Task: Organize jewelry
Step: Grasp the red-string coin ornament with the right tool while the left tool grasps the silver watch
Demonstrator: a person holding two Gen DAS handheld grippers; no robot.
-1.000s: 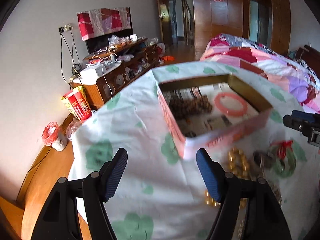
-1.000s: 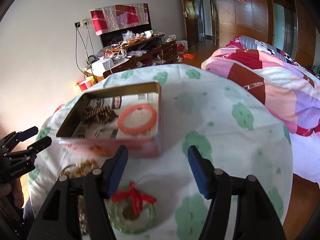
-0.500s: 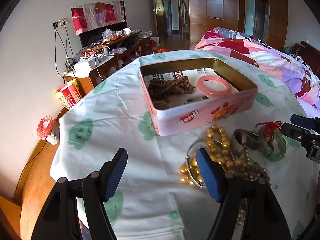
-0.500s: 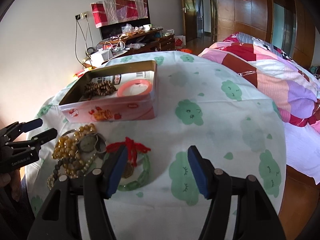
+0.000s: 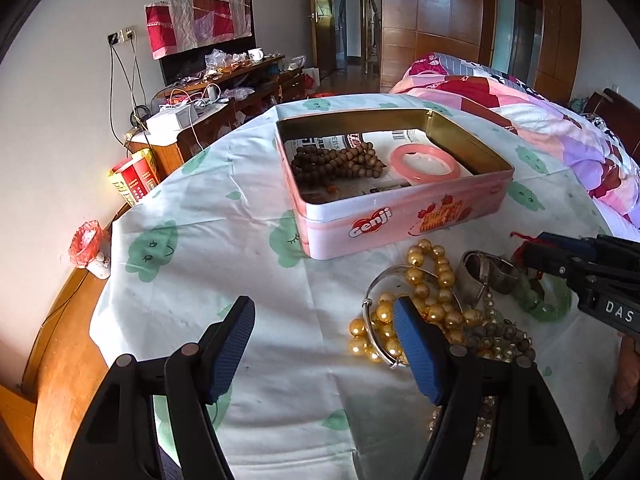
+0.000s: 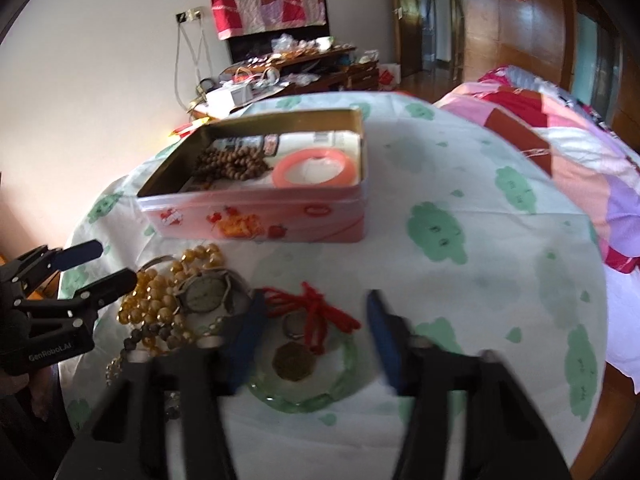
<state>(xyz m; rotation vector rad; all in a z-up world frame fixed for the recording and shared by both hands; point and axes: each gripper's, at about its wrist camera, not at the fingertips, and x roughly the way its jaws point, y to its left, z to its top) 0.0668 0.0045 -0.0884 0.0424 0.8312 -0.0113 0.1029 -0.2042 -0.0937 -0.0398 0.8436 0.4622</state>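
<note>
Right tongs (image 6: 312, 340) hang spread wide and empty, straddling the green jade bangle (image 6: 308, 384) that lies flat on the table (image 6: 460, 320) at 6 o'clock from the pink tin (image 6: 256, 216). Left tongs (image 5: 324, 344) are also parted, gripping nothing, at 9 o'clock of the gold bead heap (image 5: 424, 304). I judge the bangle rigid, smooth, fairly heavy and breakable, so it likely slips; pinching across its rim, clear of the red knotted cord (image 6: 316, 312) and bronze coin (image 6: 294, 362), seems safest. It looks translucent pale green, the cord tied at 12 o'clock.
</note>
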